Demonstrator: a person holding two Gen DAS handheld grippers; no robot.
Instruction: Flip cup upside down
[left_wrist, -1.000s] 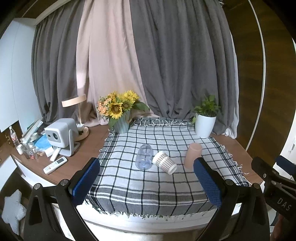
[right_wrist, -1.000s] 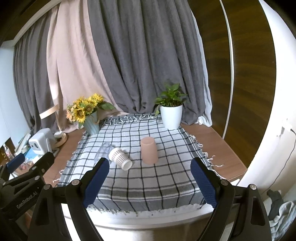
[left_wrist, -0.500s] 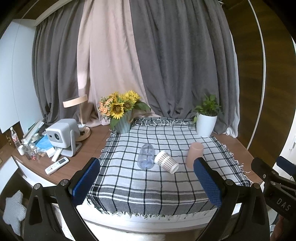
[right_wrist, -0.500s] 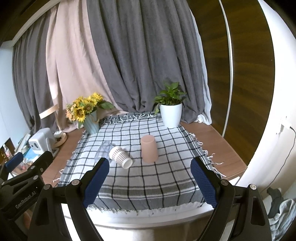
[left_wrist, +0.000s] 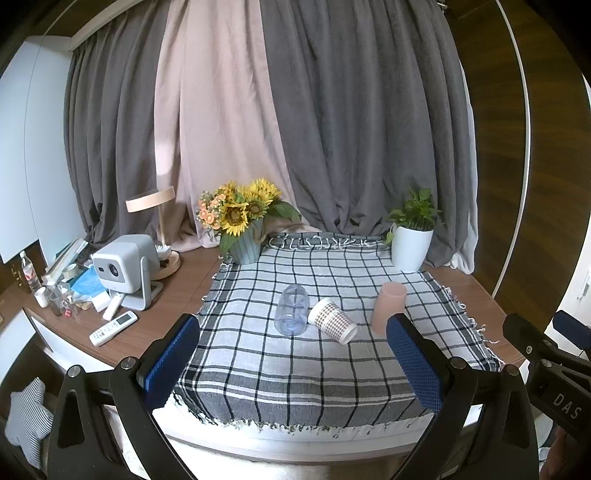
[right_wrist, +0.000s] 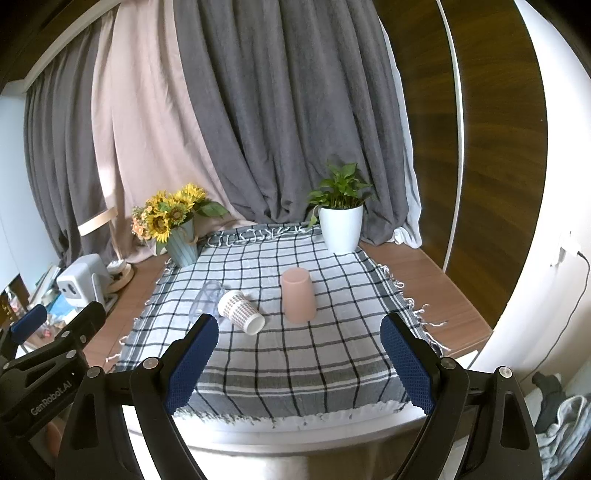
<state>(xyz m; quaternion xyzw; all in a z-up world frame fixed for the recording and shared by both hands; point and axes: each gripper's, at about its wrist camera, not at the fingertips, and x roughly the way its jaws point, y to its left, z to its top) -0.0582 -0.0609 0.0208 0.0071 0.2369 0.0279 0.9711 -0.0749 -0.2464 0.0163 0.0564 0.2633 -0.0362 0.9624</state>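
Currently both grippers hang level at the near edge of the table, pointed across it at the cups; left gripper (left_wrist: 293, 365) has its jaws spread wide, nothing between them; right gripper (right_wrist: 299, 365) likewise wide and empty; each has two black fingers faced with blue textured pads (left_wrist: 171, 360); neither touches anything on the table.

Three cups sit mid-cloth, well ahead of both grippers; paper cup (right_wrist: 241, 312), white with a small brown dot pattern, tapered, lies on its side with the mouth toward the near edge; clear plastic cup (left_wrist: 291, 309), see-through and smooth, also lies on its side, just beside the paper cup on its left, apparently touching; pink cup (right_wrist: 298, 294), matte and tapered, stands mouth-down to the right, apart from the other two.

Checked cloth (left_wrist: 332, 369) is white with black grid lines, grey bands and a fringed edge; it covers the middle of a brown wood-grain tabletop (right_wrist: 424, 273).

At the back of the cloth: one ribbed blue-grey vase of sunflowers (left_wrist: 242, 218) on the left, one smooth white pot with a green plant (right_wrist: 340, 218) on the right.

Left of the cloth: one boxy white projector (left_wrist: 123, 264), one round wooden lamp (left_wrist: 151, 199), one white remote (left_wrist: 112, 328); behind it all, heavy grey and beige curtains (left_wrist: 332, 129) in deep folds.
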